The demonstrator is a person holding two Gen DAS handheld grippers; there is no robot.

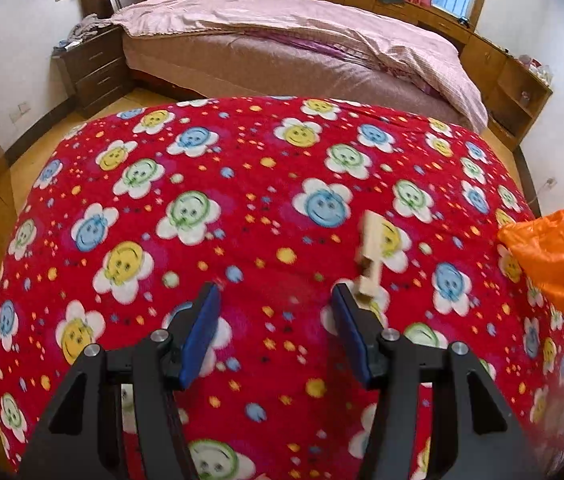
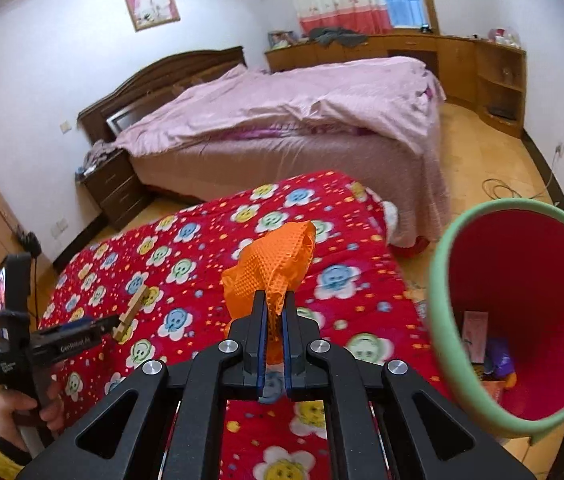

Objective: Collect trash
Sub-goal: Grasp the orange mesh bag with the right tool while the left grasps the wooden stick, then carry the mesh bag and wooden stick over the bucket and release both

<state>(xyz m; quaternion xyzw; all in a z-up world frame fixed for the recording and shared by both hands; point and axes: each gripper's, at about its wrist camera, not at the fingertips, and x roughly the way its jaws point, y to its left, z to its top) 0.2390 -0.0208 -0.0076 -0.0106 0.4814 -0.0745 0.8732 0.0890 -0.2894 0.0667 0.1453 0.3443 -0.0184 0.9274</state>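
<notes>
Trash in two pieces was in play over the surface (image 1: 241, 208), which was covered by a red blanket printed with smiling flowers. An orange bag (image 2: 277, 268), crumpled and mesh-textured, was pinched between the pressed-together fingers of the right claw (image 2: 273, 320) and stood up above them, off the blanket. Just right of it a red bin (image 2: 522, 320) with a green rim was tilted with its mouth toward the camera, and some wrappers lay in its bottom.

A small wooden clip (image 1: 372, 256) sat just beyond the right finger of the left claw (image 1: 275, 300), blurred; whether it touched that finger could not be told. The left claw's fingers were spread wide with only blanket between them. In the left wrist view the orange bag showed at the far right edge. A bed (image 2: 282, 120) with a pink cover stood beyond the surface.
</notes>
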